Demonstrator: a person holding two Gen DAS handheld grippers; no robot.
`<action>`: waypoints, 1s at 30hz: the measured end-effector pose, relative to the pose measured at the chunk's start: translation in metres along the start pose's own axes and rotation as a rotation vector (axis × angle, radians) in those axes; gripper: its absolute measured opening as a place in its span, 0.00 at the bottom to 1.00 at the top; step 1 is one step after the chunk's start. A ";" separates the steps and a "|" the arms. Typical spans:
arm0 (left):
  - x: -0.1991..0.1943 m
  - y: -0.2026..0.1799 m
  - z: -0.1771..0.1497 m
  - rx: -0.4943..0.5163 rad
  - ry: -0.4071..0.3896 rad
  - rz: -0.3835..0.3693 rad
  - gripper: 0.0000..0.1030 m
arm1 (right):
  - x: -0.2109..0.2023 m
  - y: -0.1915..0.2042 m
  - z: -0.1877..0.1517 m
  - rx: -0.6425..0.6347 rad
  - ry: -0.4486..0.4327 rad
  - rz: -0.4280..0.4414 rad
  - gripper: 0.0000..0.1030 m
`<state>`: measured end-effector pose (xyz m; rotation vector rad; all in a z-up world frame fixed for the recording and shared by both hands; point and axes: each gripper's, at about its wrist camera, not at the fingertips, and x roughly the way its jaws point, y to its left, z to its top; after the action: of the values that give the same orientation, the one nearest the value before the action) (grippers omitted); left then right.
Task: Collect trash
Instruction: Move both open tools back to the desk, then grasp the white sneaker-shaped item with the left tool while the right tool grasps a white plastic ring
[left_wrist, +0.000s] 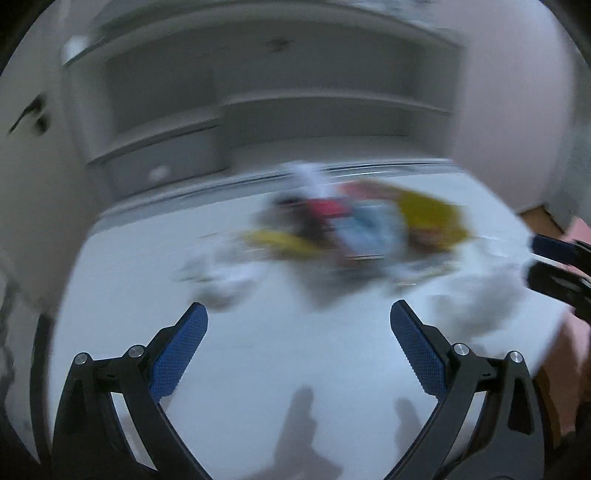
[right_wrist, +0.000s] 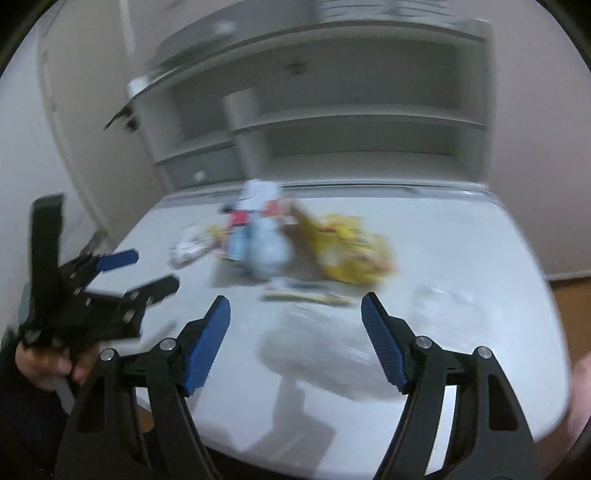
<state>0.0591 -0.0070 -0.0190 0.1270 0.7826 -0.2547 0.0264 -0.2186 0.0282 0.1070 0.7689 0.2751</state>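
Both claws, the left claw (left_wrist: 299, 314) and the right claw (right_wrist: 295, 308), are hovering spread and empty above the white worktop (right_wrist: 480, 258), where the trash pile (right_wrist: 295, 243) is lying mid-surface near the shelving (right_wrist: 332, 122). With both views blurring, a hurried reach risks scattering the yellow wrapper (right_wrist: 351, 247) or closing on nothing.

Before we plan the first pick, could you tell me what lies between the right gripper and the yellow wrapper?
In the right wrist view, a clear crumpled plastic bag lies on the white table between the open right gripper and the yellow wrapper.
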 end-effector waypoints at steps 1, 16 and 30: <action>0.007 0.018 0.000 -0.015 0.011 0.016 0.93 | 0.005 0.008 0.003 -0.012 0.010 0.016 0.69; 0.097 0.063 0.019 0.039 0.123 -0.047 0.45 | 0.066 0.050 0.026 -0.058 0.102 0.038 0.69; 0.011 0.114 -0.022 -0.050 0.072 0.028 0.24 | 0.150 0.126 0.062 -0.219 0.204 0.111 0.62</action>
<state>0.0828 0.1051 -0.0398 0.1006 0.8574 -0.2053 0.1465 -0.0551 -0.0030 -0.0866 0.9319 0.4789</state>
